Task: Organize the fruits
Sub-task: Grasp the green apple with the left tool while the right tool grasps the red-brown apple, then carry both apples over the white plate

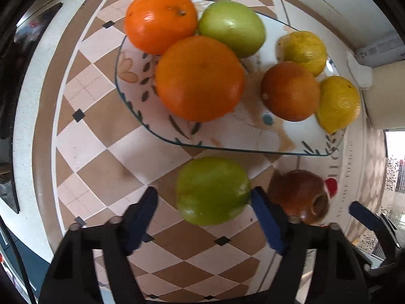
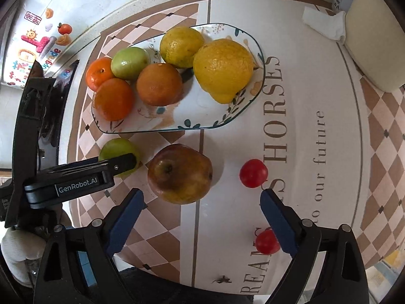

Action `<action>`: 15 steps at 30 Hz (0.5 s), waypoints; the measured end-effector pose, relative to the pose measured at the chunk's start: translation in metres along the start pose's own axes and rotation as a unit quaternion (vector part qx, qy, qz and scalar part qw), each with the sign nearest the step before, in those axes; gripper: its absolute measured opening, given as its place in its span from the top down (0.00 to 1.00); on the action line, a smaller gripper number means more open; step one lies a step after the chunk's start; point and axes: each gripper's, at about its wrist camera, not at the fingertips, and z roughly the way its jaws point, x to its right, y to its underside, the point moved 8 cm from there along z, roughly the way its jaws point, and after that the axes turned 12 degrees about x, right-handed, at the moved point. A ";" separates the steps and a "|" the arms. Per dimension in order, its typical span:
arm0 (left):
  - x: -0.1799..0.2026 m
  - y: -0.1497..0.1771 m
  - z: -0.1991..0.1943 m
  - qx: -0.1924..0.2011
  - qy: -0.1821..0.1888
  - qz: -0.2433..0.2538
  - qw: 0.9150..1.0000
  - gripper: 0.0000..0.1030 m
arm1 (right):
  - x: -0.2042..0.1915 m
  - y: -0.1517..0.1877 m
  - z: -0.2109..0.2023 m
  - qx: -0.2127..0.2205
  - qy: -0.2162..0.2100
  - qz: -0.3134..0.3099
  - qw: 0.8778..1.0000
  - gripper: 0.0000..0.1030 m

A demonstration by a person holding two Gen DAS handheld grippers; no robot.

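A: The left gripper [image 1: 203,200] is spread wide around the green apple [image 1: 212,190] at the lower middle of its view. The right pad touches the apple's side or sits just beside it; the left pad is clearly apart from it. Nothing is held yet.

B: Then the step in hand looks like closing on that apple. To do it well, the gripper should centre itself first, so that both pads meet the widest part together. Otherwise the right pad may push the round fruit sideways on the tabletop [image 1: 83,131].

A: The brown apple [image 1: 298,195] lies just beside it, at the lower right of the left view, so a shove that way could knock it.

B: And the plate [image 1: 131,93]?

A: It fills the upper half of the left view, just beyond the green apple. It carries three oranges, another green apple and two lemons. There is bare room along its near edge, toward the right.

B: The right gripper [image 2: 202,202]?

A: Spread wide and empty, at the bottom of its view. The brown apple sits just ahead of it, nearer the left pad. One red tomato [image 2: 253,173] lies just above the right pad, another [image 2: 266,241] right against that pad's inner face.
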 end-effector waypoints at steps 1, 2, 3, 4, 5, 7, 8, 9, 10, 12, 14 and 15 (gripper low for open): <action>0.004 0.001 -0.002 -0.001 0.005 0.004 1.000 0.45 | -0.001 0.000 0.002 -0.001 -0.005 0.002 1.000 0.07; 0.007 0.003 -0.005 0.000 -0.010 0.019 1.000 0.45 | -0.003 0.001 0.007 -0.004 -0.012 0.002 1.000 0.10; 0.008 0.003 -0.006 0.005 -0.018 0.029 0.999 0.45 | -0.004 0.001 0.009 -0.005 -0.017 0.004 1.000 0.12; 0.006 0.005 -0.008 0.008 -0.024 0.034 0.999 0.45 | -0.005 0.002 0.014 -0.010 -0.022 0.008 1.000 0.16; 0.005 0.006 -0.009 0.010 -0.024 0.032 0.999 0.45 | -0.007 0.003 0.018 -0.012 -0.026 0.010 1.000 0.17; -0.002 0.011 -0.010 0.006 -0.023 0.021 0.999 0.45 | -0.010 0.004 0.025 -0.015 -0.036 0.017 0.999 0.17; -0.008 0.011 -0.012 0.006 -0.023 0.016 1.000 0.45 | -0.012 0.003 0.030 -0.015 -0.043 0.021 0.999 0.18; -0.012 0.013 -0.012 0.007 -0.023 0.011 1.000 0.45 | -0.014 0.002 0.033 -0.015 -0.048 0.024 0.998 0.19; -0.014 0.014 -0.013 0.007 -0.021 0.007 1.000 0.45 | -0.017 0.000 0.037 -0.015 -0.054 0.026 0.998 0.24; -0.017 0.017 -0.013 0.006 -0.020 0.001 1.000 0.45 | -0.018 -0.001 0.047 -0.018 -0.051 0.024 0.998 0.28; -0.016 0.021 -0.012 0.007 -0.024 0.004 1.000 0.45 | -0.018 -0.001 0.054 -0.019 -0.048 0.018 0.999 0.30; -0.017 0.023 -0.013 0.009 -0.025 0.005 1.000 0.45 | -0.019 -0.001 0.057 -0.020 -0.054 0.017 0.998 0.30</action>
